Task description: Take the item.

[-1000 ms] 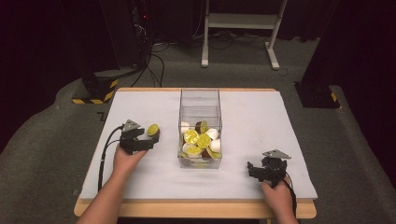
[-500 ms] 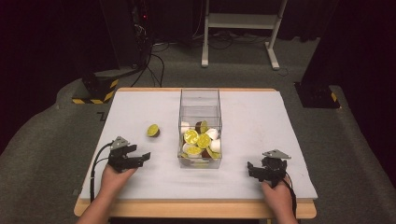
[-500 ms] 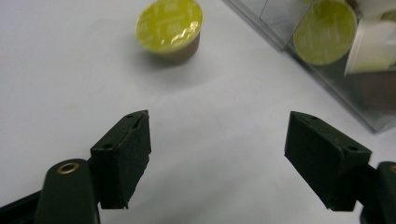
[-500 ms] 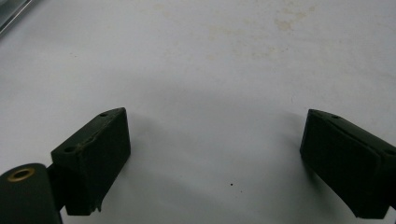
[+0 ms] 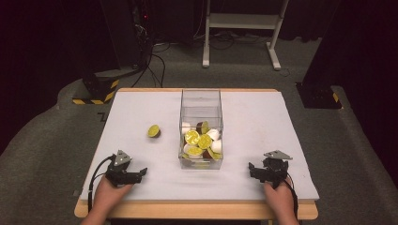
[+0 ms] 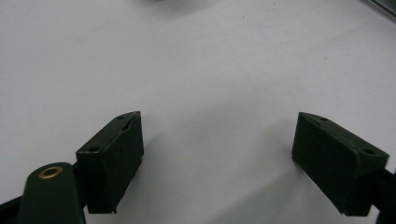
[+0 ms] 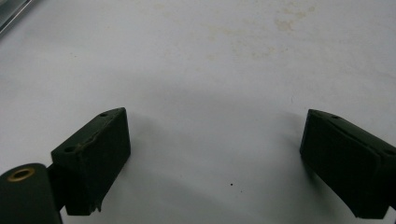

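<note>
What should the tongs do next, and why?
Probably the left tongs should reach forward to the lime half lying alone on the white table. Both the left and right tongs are open, empty and resting near the front edge, while the clear box beside the lime holds other fruit pieces; whether to take more out or put it back in, I can't tell.

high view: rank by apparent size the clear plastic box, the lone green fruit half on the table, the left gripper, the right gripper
1. Clear plastic rectangular box, by far the largest.
2. Black left gripper and black right gripper: look alike, no ranking.
3. Lone green fruit half, smallest.
</note>
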A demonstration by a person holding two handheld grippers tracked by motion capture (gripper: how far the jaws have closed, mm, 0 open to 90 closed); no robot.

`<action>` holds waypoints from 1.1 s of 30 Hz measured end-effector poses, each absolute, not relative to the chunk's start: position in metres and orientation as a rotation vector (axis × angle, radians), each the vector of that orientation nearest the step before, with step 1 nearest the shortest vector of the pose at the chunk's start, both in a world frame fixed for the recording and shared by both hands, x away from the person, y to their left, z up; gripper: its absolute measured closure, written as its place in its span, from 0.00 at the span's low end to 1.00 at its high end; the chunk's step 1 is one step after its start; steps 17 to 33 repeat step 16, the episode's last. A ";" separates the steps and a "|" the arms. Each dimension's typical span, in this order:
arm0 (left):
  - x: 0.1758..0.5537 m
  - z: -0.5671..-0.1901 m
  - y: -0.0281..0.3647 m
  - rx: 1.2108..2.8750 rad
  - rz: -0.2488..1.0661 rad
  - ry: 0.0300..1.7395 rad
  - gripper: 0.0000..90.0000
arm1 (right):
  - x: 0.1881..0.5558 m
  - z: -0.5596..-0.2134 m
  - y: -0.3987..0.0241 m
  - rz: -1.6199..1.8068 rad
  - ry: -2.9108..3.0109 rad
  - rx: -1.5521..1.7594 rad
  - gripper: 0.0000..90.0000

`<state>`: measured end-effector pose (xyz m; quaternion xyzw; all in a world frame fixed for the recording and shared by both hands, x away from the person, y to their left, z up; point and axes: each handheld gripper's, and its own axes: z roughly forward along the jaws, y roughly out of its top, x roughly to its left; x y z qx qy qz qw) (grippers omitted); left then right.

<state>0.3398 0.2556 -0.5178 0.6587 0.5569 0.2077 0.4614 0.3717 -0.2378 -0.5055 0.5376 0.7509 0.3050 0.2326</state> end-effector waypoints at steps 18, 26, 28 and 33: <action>0.340 -0.518 0.257 1.615 0.495 1.365 0.19 | 0.372 -0.505 -0.238 0.834 2.062 1.477 0.09; 0.340 -0.518 0.257 1.615 0.495 1.365 0.19 | 0.372 -0.505 -0.238 0.834 2.062 1.477 0.09; 0.340 -0.518 0.257 1.615 0.495 1.365 0.19 | 0.372 -0.505 -0.238 0.834 2.062 1.477 0.09; 0.340 -0.518 0.257 1.615 0.495 1.365 0.19 | 0.372 -0.505 -0.238 0.834 2.062 1.477 0.09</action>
